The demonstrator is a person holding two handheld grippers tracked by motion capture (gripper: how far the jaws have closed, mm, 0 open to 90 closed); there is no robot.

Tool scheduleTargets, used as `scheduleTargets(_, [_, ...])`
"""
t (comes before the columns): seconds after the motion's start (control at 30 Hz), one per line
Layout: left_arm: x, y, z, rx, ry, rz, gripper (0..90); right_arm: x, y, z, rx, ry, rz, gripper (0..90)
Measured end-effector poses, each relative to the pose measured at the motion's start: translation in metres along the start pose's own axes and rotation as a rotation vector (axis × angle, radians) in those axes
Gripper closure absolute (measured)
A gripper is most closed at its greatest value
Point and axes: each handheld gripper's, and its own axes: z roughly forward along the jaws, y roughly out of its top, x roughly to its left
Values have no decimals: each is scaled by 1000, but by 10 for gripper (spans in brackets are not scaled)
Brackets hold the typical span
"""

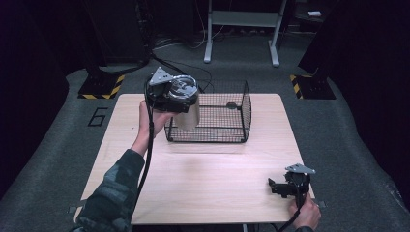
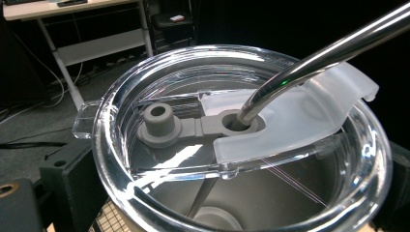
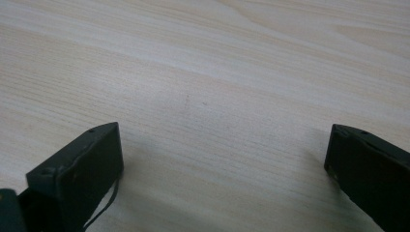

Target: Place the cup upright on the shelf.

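1. Standing at the near edge, a person in a camouflage-patterned sleeve (image 1: 112, 191) works at a pale square wooden table (image 1: 208, 183) on grey carpet.
2. Black wire-mesh basket (image 1: 227, 113), open-topped, on the far half of the table.
3. Left gripper (image 1: 167, 92), raised at the basket's near-left corner, its jaws clasped around a steel tumbler (image 1: 187, 115); the tumbler hangs against the basket's left end, above the table.
4. Clear plastic lid (image 2: 116, 159) seated on the tumbler, seen close in the left gripper view, with a small tab at its left rim.
5. Frosted white flap (image 2: 300, 113) lying across the lid's right half.
6. Grey rubber stopper piece (image 2: 167, 126) in the lid's middle, with one round plug and one ring.
7. Polished metal straw (image 2: 329, 50) passing through that ring and slanting up to the right.
8. Right gripper (image 1: 283, 187), low at the table's near-right corner, in the person's right hand (image 1: 305, 212); jaws spread wide over bare wood, holding nothing.
9. White metal-legged frame (image 1: 241, 29) on the floor beyond the table.
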Motion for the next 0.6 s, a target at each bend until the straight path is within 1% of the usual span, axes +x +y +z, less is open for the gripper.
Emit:
scheduleTargets(0.13, [3,2,5,-5,8,-3,39,0,0,0,0,-1,5,0])
scheduleTargets(0.17, [5,3,8,1,14,0,39,0,0,0,-3,-1,5,0])
scheduleTargets(0.23, [6,3,11,-5,20,-14,39,1,0,0,-2,-2,7,0])
scheduleTargets(0.27, [6,3,11,-5,20,-14,39,1,0,0,-2,-2,7,0])
scheduleTargets(0.3, [8,4,13,5,18,-9,39,1,0,0,-2,-1,11,0])
scheduleTargets(0.4, [8,4,17,0,24,-11,39,1,0,0,0,0,10,0])
scheduleTargets(0.43, [8,5,20,4,27,-3,39,1,0,0,0,-1,12,0])
scheduleTargets(0.47, [8,5,20,4,27,-3,39,1,0,0,0,-1,12,0])
scheduleTargets(0.5, [9,5,24,4,27,-9,39,1,0,0,-1,-1,12,0])
scheduleTargets(0.57, [9,5,26,10,27,-6,39,1,0,0,-1,0,11,0])
scheduleTargets(0.6, [8,5,29,9,32,-6,39,1,0,0,0,0,11,0])
